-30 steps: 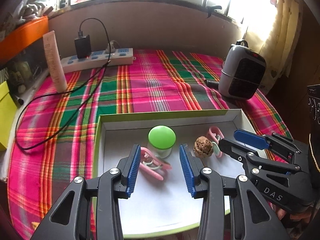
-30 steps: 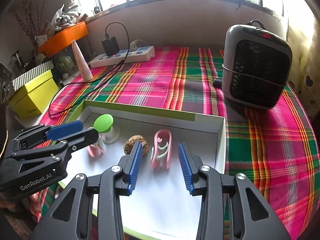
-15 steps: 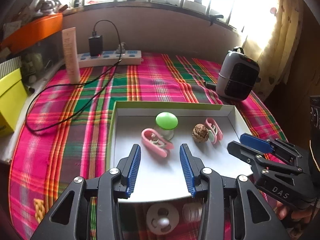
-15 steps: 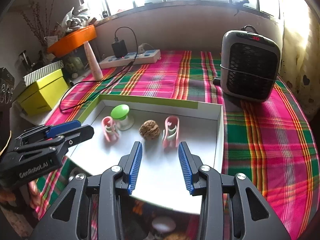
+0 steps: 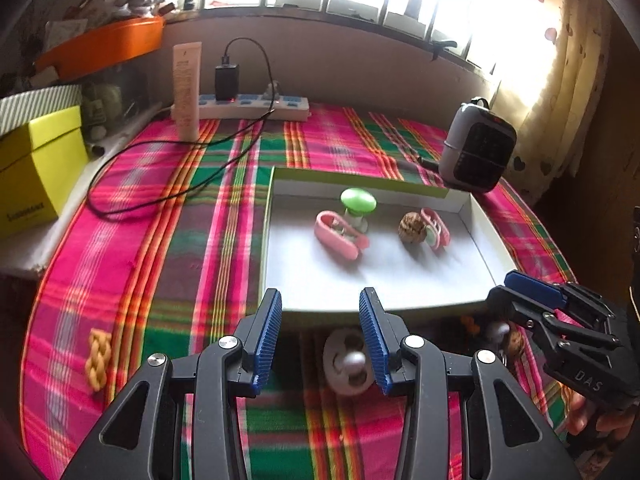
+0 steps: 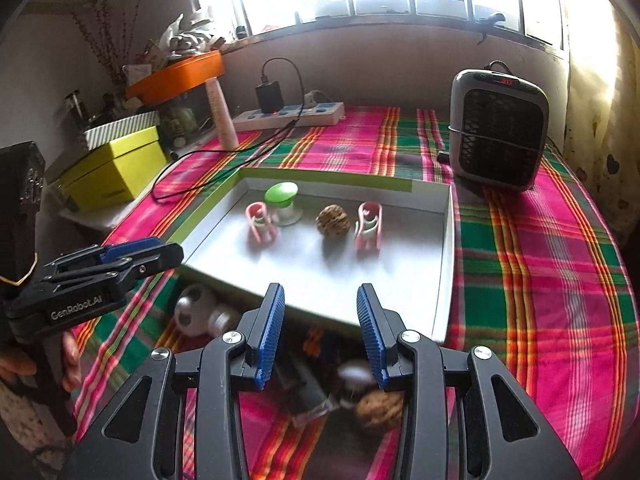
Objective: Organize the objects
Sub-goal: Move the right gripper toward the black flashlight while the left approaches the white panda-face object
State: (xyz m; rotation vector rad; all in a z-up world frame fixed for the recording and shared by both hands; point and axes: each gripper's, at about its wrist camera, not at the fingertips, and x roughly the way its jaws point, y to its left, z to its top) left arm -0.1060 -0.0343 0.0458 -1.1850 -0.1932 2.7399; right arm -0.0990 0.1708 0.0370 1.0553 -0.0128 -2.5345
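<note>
A white tray (image 5: 476,236) with a green rim lies on the plaid cloth. In it stand a green mushroom-shaped piece (image 5: 357,202), a pink clip (image 5: 336,236), a walnut (image 5: 412,229) and a second pink clip (image 5: 436,228). My left gripper (image 5: 320,304) hangs open and empty just before the tray's near edge. My right gripper (image 6: 320,300) is open and empty too, at the same edge further right. On the cloth below them lie a white round piece (image 5: 348,364), a second walnut (image 6: 380,408) and a blurred dark item (image 6: 304,392).
A yellow braided piece (image 5: 97,360) lies on the cloth at the near left. A small heater (image 6: 498,132) stands behind the tray's right corner. A power strip (image 5: 256,106) with a trailing black cable, a tube (image 5: 186,88) and a yellow box (image 5: 36,168) line the back and left.
Both grippers have drawn back from over the tray to its near edge. The loose pieces on the cloth in front of the tray have come into view. Jaws unchanged.
</note>
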